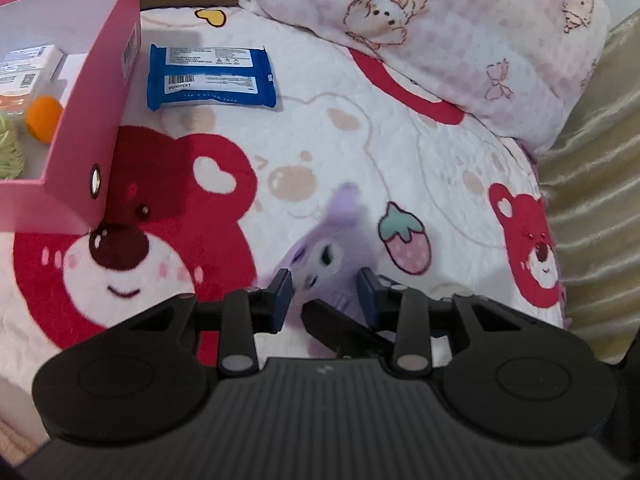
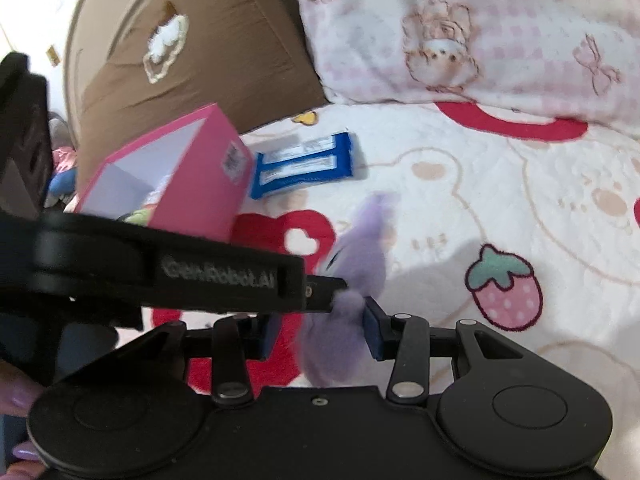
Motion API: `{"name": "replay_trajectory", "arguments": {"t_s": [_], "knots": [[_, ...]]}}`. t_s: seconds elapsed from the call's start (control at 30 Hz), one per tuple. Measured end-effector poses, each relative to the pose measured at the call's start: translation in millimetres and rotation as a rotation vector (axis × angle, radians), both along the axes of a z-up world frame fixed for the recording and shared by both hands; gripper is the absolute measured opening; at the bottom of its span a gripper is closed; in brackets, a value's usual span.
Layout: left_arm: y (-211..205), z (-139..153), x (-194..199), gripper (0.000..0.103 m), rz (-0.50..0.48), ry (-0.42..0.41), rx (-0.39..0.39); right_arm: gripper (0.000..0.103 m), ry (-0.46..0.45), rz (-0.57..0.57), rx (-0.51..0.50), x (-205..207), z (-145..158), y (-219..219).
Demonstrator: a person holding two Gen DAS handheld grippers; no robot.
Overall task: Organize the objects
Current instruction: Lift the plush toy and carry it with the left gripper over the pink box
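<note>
A purple plush toy [image 1: 336, 248] hangs blurred above the bear-print blanket [image 1: 360, 140]. My left gripper [image 1: 326, 296] is shut on its lower part, blue pads pressing from both sides. In the right wrist view the same plush toy [image 2: 364, 248] sits between the pads of my right gripper [image 2: 322, 334], which is shut on its fluffy lower end. The left gripper's black housing [image 2: 220, 276] crosses in from the left, its finger touching the toy. An open pink box [image 1: 92, 120] stands to the left. A blue wipes pack [image 1: 212, 76] lies flat beyond it.
The pink box [image 2: 200, 184] holds an orange ball [image 1: 42, 118], white cartons and something green. A pink patterned pillow [image 1: 460, 40] lies at the back, a brown cushion [image 2: 192, 48] behind the box, shiny fabric [image 1: 592, 180] at the right edge. A person's fingers [image 2: 20, 396] show at lower left.
</note>
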State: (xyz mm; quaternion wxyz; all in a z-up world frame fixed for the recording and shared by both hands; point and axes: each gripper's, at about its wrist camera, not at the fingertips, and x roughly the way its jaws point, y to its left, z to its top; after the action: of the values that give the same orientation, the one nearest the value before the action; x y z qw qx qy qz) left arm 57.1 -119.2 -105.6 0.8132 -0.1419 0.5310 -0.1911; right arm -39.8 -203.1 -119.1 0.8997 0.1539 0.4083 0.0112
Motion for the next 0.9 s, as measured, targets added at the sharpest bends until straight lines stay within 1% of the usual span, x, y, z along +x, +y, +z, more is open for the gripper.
{"name": "replay_trajectory", "arguments": {"t_s": [0.13, 0.27, 0.33, 0.43, 0.57, 0.67, 0.73, 0.77, 0.83, 0.9], "knots": [[6, 12, -11, 0.028, 0.012, -0.014, -0.008, 0.047, -0.029, 0.03, -0.045, -9, 16, 14], [10, 21, -21, 0.027, 0.021, -0.036, 0.0, 0.047, -0.045, 0.048, -0.043, -15, 24, 19], [12, 22, -22, 0.027, 0.025, -0.041, -0.005, 0.046, -0.057, 0.057, -0.059, -18, 27, 23], [12, 14, -18, 0.026, 0.031, -0.027, -0.013, 0.046, -0.072, 0.073, -0.084, -20, 24, 26], [8, -7, -8, 0.026, 0.047, 0.023, -0.005, 0.046, -0.068, 0.097, -0.047, -14, 6, 15], [4, -26, 0, 0.027, 0.046, 0.074, -0.041, 0.046, -0.025, 0.106, -0.028, -8, -9, 6], [-3, -32, -1, 0.027, 0.007, 0.046, -0.05, 0.046, 0.021, 0.091, -0.022, -5, -18, -1], [-6, -34, -3, 0.027, -0.003, 0.035, -0.05, 0.046, 0.056, 0.087, -0.045, -4, -23, -4], [-12, -36, -6, 0.031, -0.02, 0.029, -0.044, 0.047, 0.101, 0.096, -0.111, -5, -29, -6], [-14, -37, -9, 0.036, -0.022, 0.023, -0.036, 0.047, 0.139, 0.109, -0.154, -8, -35, -9]]}}
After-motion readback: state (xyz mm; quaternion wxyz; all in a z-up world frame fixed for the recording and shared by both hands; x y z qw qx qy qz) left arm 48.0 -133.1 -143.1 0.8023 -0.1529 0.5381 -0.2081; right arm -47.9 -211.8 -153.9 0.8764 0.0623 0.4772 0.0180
